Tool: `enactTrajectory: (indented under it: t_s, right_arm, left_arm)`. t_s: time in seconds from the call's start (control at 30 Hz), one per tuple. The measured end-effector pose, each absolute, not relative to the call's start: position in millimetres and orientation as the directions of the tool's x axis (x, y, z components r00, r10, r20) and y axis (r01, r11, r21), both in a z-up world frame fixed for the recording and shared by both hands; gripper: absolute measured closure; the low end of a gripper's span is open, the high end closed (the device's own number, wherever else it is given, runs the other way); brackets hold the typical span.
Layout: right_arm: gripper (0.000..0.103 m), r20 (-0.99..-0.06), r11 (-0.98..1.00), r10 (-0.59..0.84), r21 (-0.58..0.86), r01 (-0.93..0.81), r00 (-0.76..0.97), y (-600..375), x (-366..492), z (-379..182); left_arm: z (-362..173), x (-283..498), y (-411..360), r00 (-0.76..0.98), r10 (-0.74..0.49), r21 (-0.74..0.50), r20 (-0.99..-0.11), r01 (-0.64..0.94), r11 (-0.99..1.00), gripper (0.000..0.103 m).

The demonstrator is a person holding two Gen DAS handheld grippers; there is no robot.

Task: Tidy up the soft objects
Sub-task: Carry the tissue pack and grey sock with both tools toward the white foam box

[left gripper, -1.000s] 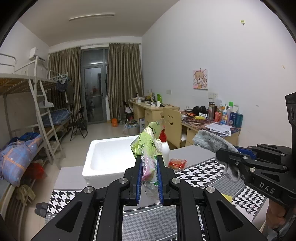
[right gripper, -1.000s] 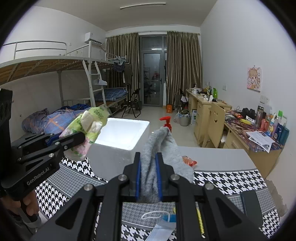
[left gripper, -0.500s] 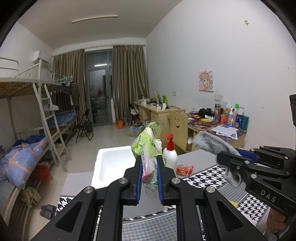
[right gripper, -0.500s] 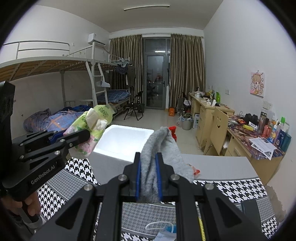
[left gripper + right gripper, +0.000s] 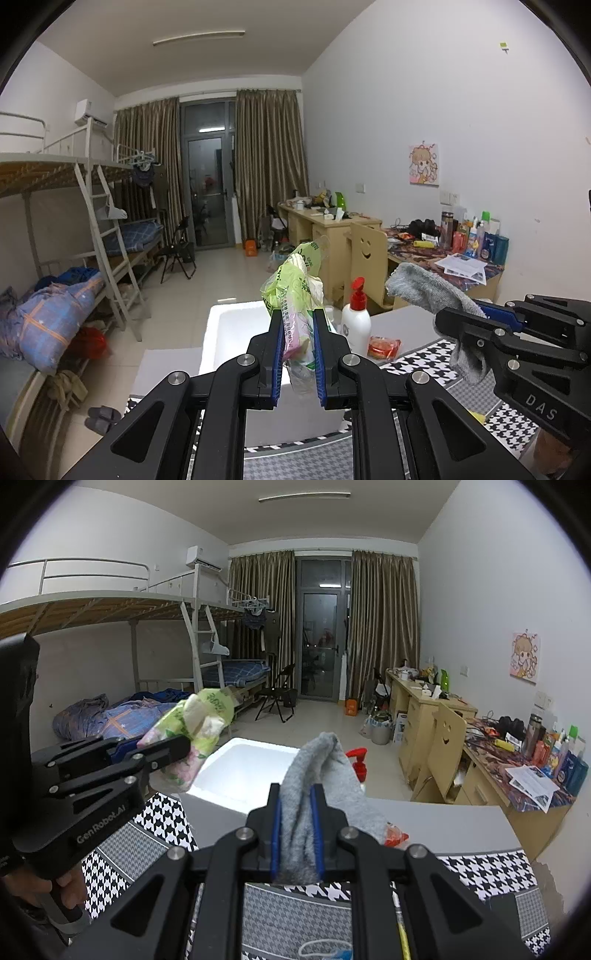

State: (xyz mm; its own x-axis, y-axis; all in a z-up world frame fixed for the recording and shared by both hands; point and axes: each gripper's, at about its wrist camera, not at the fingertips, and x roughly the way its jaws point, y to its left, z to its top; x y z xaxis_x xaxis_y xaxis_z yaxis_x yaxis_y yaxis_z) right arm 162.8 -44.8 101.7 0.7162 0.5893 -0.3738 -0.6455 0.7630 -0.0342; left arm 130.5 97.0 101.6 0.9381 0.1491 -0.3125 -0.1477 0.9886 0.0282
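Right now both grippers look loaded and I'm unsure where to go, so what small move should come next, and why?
Probably carry both forward over the white foam box. The left gripper is shut on the green tissue pack, the right gripper on the grey sock, and the box sits open just ahead.

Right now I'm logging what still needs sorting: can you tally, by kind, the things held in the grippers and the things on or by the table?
Green tissue packs: 1
Grey socks: 1
White foam boxes: 1
Pump bottles: 1
Red snack packets: 1
Total: 5
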Motion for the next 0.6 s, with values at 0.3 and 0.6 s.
enactTrajectory:
  t_s: [0.3, 0.6]
  right_arm:
    - [0.085, -0.382, 0.76, 0.595, -0.019, -0.65, 0.707, -33, 176, 102]
    - [0.085, -0.414, 0.761, 0.587, -0.01, -0.648, 0.696, -20, 187, 104]
  left_arm:
    - [101, 149, 107, 0.935, 0.152, 0.021, -0.321, -0.153, 0.988, 0.088]
    - [98, 165, 116, 0.93, 0.152, 0.01, -0.335, -0.158, 0.987, 0.088]
